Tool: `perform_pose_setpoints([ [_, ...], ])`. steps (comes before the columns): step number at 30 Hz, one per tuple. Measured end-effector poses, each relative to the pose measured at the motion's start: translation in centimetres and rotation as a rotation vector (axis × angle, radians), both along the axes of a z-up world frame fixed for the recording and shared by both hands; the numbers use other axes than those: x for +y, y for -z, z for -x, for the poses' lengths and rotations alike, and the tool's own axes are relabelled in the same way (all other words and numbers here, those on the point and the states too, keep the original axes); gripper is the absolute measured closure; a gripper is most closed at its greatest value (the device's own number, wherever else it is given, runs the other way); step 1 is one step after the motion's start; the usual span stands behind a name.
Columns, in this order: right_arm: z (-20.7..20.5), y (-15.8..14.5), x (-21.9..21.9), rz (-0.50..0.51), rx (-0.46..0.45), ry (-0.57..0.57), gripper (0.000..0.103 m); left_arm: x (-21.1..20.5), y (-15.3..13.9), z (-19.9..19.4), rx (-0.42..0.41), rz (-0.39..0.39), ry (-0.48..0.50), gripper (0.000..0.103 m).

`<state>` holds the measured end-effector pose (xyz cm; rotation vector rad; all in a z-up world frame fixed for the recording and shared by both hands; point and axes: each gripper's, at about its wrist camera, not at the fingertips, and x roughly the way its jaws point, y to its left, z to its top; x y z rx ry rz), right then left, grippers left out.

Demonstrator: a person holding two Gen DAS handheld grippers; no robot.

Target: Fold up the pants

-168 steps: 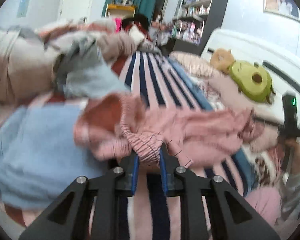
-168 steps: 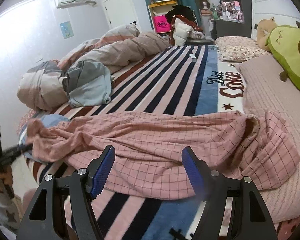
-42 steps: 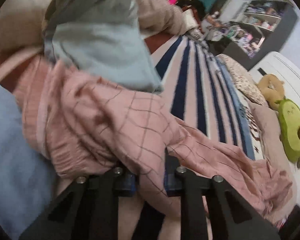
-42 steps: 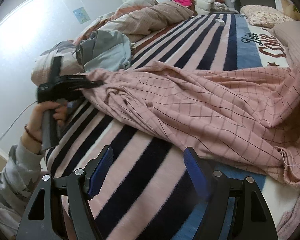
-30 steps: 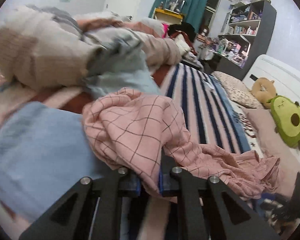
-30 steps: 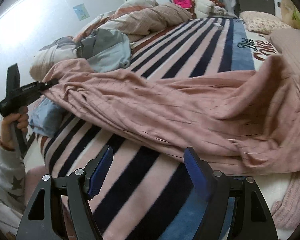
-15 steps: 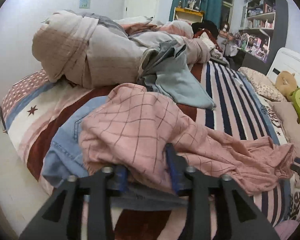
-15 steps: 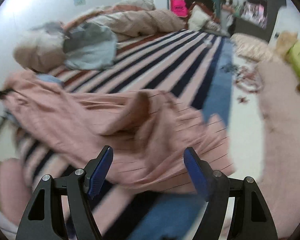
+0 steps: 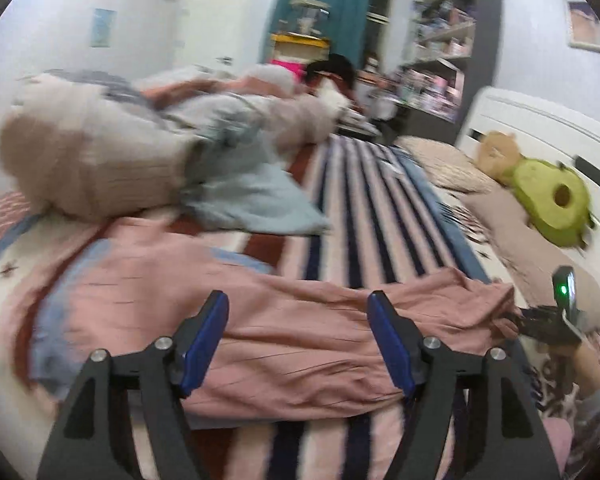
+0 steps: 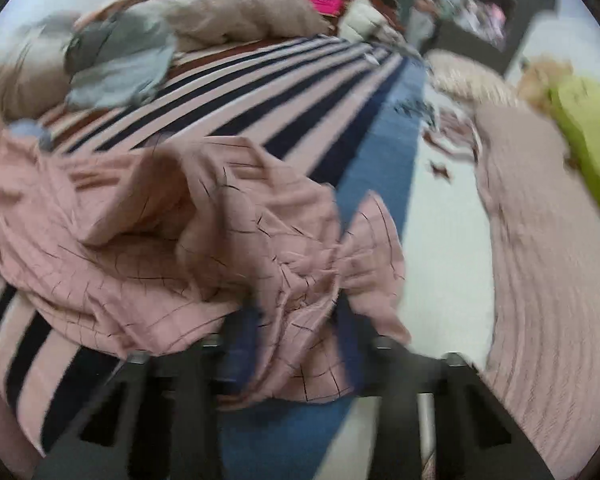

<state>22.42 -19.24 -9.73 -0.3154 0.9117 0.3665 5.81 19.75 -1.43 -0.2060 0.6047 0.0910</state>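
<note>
Pink checked pants lie stretched crosswise over the striped bedspread, near the front edge of the bed. Left gripper hovers over the waist half, jaws spread wide, holding nothing. Right gripper has its jaws pinched onto a bunched hem of the pants at the other end (frame blurred, but cloth clearly sits between the fingers). Grey-blue garment and rolled duvet lie behind, well apart from the cloth.

To fold well, I judge: the right end should travel flat toward the waist, edges aligned, while the left pins the waistband so the cloth cannot drag.
</note>
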Motion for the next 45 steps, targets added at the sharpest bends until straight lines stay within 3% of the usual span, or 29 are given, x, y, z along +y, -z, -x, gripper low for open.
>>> perform_pose_setpoints([
  [2,0.0,-0.4,-1.6,-0.019,-0.004,0.048,0.087,-1.7,1.0,-1.9,0.012,0.011,0.062,0.035],
  [5,0.3,-1.4,-3.5,0.051,-0.076,0.124,0.086,-4.2,2.6,-4.8,0.041,0.024,0.155,0.035],
  [9,0.5,-3.0,-5.4,0.106,-0.109,0.189,0.077,-6.4,4.3,-7.4,0.079,0.037,0.213,0.035],
  [12,1.8,-5.0,-4.7,0.099,-0.140,0.164,0.066,-7.6,5.4,-8.6,0.103,0.036,0.252,0.035],
  [14,2.6,-6.5,-4.0,0.095,-0.162,0.147,0.050,-8.2,5.9,-9.1,0.115,0.024,0.274,0.035],
  [16,3.3,-7.9,-2.6,0.054,-0.180,0.088,0.025,-8.4,6.4,-9.7,0.123,0.015,0.274,0.035],
  [21,3.4,-9.6,2.1,-0.104,-0.111,-0.108,0.025,-7.8,7.4,-10.4,0.131,0.046,0.266,0.035],
  [23,2.4,-8.4,5.1,-0.114,-0.033,-0.220,0.025,-7.3,7.7,-10.3,0.125,0.050,0.254,0.035],
  [27,-0.2,-3.6,10.2,0.022,0.070,-0.345,0.025,-6.3,8.7,-10.1,0.125,0.072,0.227,0.035],
  [30,-2.7,0.0,11.6,0.151,0.104,-0.343,0.025,-5.8,8.9,-9.7,0.121,0.061,0.200,0.035],
  [31,-3.6,0.7,11.5,0.145,0.132,-0.338,0.025,-5.6,9.0,-9.7,0.120,0.062,0.195,0.035],
  [33,-4.7,1.4,10.7,0.074,0.229,-0.330,0.027,-5.4,9.1,-9.6,0.117,0.069,0.195,0.035],
  [35,-4.3,1.7,10.2,0.019,0.311,-0.359,0.039,-5.5,9.1,-9.5,0.116,0.066,0.198,0.035],
  [37,-2.6,1.5,10.1,0.045,0.294,-0.406,0.066,-5.6,9.1,-9.5,0.120,0.063,0.203,0.035],
  [39,-1.4,1.1,9.6,0.042,0.285,-0.400,0.085,-5.8,9.1,-9.5,0.122,0.066,0.211,0.035],
  [42,-0.4,-0.1,9.0,0.029,0.236,-0.372,0.092,-6.0,9.0,-9.3,0.116,0.072,0.222,0.035],
  [45,-0.1,-1.2,8.9,0.026,0.181,-0.348,0.092,-6.1,9.0,-9.2,0.114,0.070,0.224,0.035],
])
